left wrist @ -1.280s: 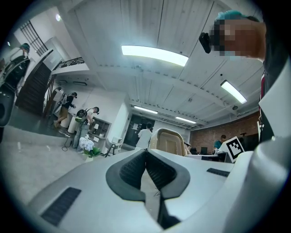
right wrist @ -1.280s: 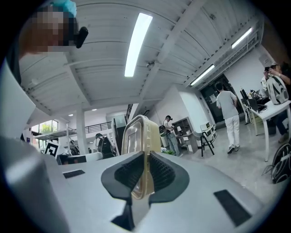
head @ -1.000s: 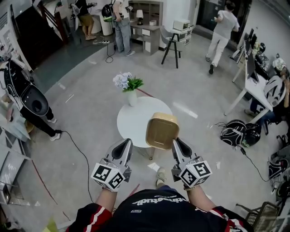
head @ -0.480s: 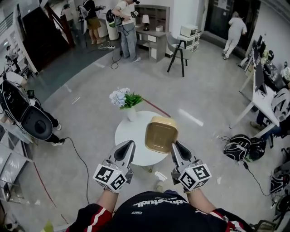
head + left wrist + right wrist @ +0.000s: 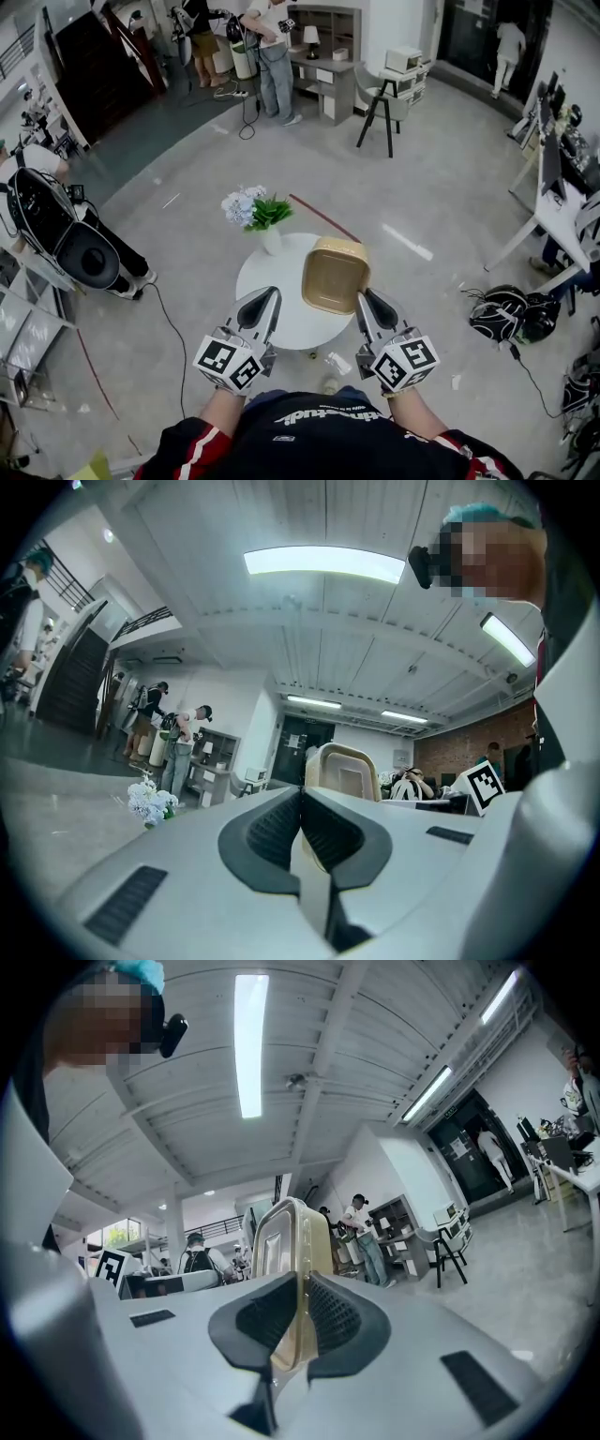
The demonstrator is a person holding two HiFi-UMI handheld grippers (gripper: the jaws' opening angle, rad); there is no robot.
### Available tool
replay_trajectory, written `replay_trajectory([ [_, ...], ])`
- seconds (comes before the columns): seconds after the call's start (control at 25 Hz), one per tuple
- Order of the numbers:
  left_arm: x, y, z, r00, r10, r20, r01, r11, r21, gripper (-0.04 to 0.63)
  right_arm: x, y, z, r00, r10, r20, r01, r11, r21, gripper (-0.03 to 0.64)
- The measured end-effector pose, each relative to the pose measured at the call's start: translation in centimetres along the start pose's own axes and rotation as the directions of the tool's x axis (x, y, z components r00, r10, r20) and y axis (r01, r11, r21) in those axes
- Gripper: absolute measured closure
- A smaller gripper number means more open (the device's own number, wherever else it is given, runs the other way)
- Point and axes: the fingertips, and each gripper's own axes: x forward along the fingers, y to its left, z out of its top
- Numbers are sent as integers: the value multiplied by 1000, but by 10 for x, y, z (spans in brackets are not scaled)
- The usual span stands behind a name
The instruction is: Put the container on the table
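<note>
A round white table [image 5: 272, 281] stands on a grey floor [image 5: 422, 187]. A tan, open container [image 5: 335, 274] shows above the table's right side, carried by its near rim. The right gripper [image 5: 367, 300] pinches that rim between its jaws. The left gripper [image 5: 265, 300], jaws pressed together and empty, sits left of the container, not touching it. A small vase of flowers [image 5: 255, 214] stands at the table's far edge.

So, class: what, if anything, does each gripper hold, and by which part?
The right gripper pinches the container by the rim on its near side; the left gripper holds nothing.
</note>
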Motion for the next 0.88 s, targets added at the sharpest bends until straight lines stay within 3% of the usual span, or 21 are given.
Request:
replay_trajectory([
  [0.36,11,12,0,1000,-7,-17,7,1000,-1,571,15,-4,-2,1000,-2,-7,2,1000,15,561],
  [0.88,32,83,19,994,-108,-20,108,994,-2,571,79,20,-4,997,-72,22,72,997,12,561],
])
